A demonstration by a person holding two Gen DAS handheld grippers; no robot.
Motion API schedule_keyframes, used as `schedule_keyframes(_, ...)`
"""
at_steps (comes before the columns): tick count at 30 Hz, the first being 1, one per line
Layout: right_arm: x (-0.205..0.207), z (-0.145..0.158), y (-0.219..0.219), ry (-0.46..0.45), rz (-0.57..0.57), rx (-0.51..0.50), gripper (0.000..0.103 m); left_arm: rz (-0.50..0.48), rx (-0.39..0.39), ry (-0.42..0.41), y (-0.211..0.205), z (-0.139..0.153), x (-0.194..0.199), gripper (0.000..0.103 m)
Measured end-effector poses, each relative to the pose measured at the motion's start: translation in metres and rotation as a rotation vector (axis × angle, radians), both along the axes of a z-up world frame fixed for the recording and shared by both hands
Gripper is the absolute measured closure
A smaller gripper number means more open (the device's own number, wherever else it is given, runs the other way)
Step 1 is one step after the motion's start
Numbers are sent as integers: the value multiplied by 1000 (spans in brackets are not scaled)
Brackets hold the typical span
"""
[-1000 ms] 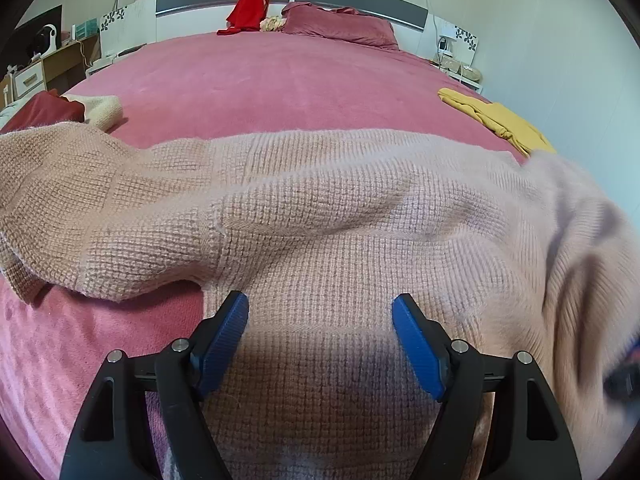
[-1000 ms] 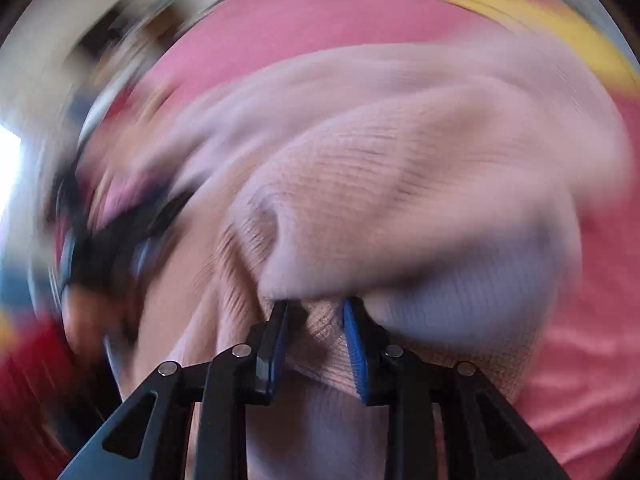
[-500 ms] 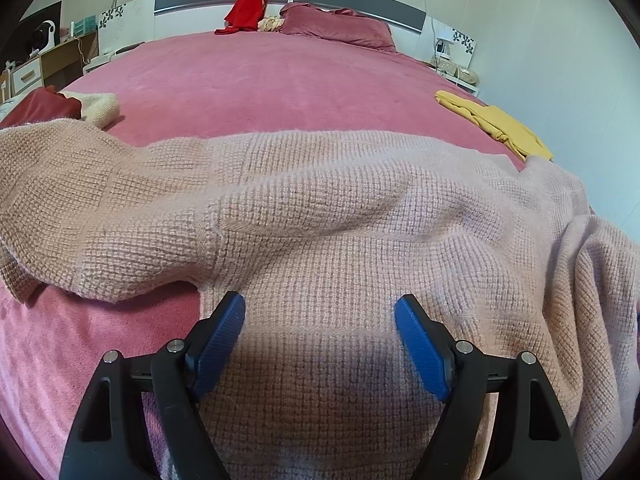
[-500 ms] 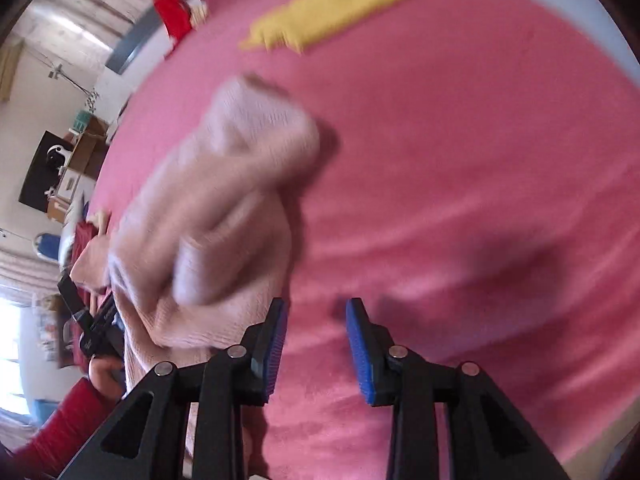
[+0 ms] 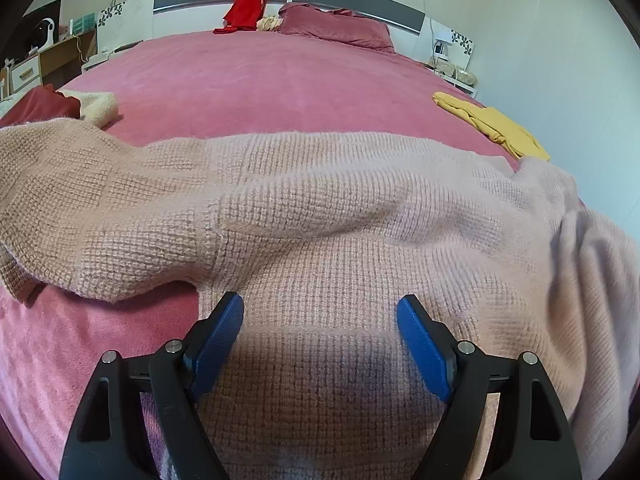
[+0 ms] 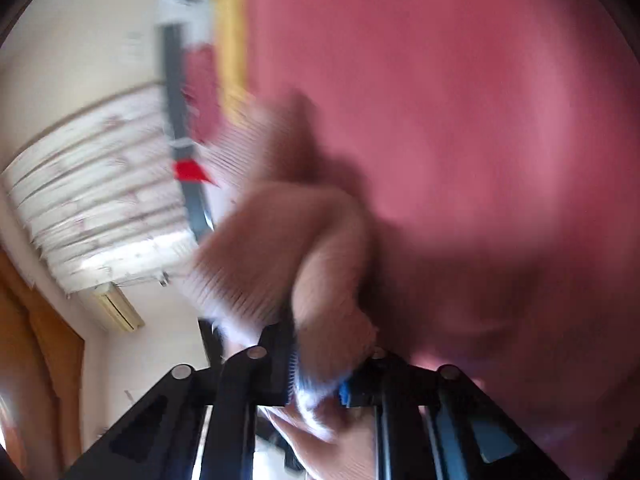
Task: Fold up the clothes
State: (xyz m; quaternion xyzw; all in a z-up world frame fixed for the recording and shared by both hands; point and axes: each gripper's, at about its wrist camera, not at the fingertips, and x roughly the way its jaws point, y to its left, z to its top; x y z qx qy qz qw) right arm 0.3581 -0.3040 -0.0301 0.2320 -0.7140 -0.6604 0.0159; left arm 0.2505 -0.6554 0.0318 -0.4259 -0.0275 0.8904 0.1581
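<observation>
Left wrist view: the left hand-held gripper [image 5: 320, 320] hangs wide open over the pink sweater [image 5: 320, 220], gripping nothing, its blue pads straddling the knit near the bed's [image 5: 280, 80] near edge. My guess is it's parked there as an anchor, ready to pin the body. The sweater sprawls across the bed's near end, one sleeve [image 5: 80, 208] thrown toward the left edge. A yellow garment [image 5: 492, 124] waits by the right edge.

Right wrist view (badly blurred, so take this loosely): the right hand-held gripper [image 6: 316, 376] looks clamped on a bunched piece of the sweater [image 6: 304, 264], lifted above the bed [image 6: 480, 100], probably to carry it over for a fold.
</observation>
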Motion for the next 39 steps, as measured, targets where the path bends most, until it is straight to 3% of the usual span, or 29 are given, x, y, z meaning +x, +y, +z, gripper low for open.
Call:
schedule_keyframes(2, 7, 40, 30, 86, -106, 85, 91, 4, -15, -3, 3, 1, 0, 22)
schedule_keyframes(4, 19, 101, 64, 190, -201, 271, 91, 8, -30, -7, 7, 3, 0, 22)
schedule_keyframes(5, 28, 144, 78, 254, -235, 420, 91, 10, -36, -7, 8, 3, 1, 22)
schedule_keyframes(8, 46, 224, 82, 266, -227, 766, 91, 18, -55, 3, 12, 3, 7, 22)
schedule_keyframes(9, 45, 232, 83, 207, -221, 828, 90, 21, -63, 5, 14, 3, 8, 22)
schedule_keyframes(10, 42, 236, 84, 133, -216, 878, 88, 26, -73, 3, 15, 3, 8, 22)
schedule_keyframes(12, 22, 205, 96, -220, -196, 925, 77, 29, -78, -2, 17, 3, 8, 22)
schedule_keyframes(14, 22, 153, 106, -535, -165, 876, 75, 29, -75, -7, 17, 3, 7, 22)
schedule_keyframes(16, 38, 99, 129, -755, -167, 749, 75, 28, -72, -13, 16, 3, 7, 22)
schedule_keyframes(19, 90, 74, 133, -858, -332, 640, 75, 19, -62, -20, 13, 3, 7, 22)
schedule_keyframes(21, 118, 88, 126, -868, -480, 654, 75, 12, -54, -19, 13, 6, 7, 22)
schedule_keyframes(22, 126, 95, 122, -850, -525, 667, 75, 8, -47, -18, 13, 8, 6, 22)
schedule_keyframes(23, 130, 107, 118, -753, -544, 687, 75, 4, -39, -15, 15, 12, 3, 22)
schedule_keyframes(25, 111, 128, 118, -568, -439, 737, 72, -5, -15, 0, 22, 24, -15, 22)
schedule_keyframes(31, -65, 162, 49, -220, 249, 898, 72, -43, 49, 45, 46, 62, -71, 22)
schedule_keyframes(33, -113, 158, 29, -202, 420, 970, 72, -127, -3, 66, 68, 70, -93, 22)
schedule_keyframes(36, -166, 143, -3, -188, 635, 1057, 72, -307, -147, 69, 114, 70, -121, 22)
schedule_keyframes(39, -185, 123, -16, -246, 714, 1075, 72, -465, -251, 67, 153, 62, -137, 22)
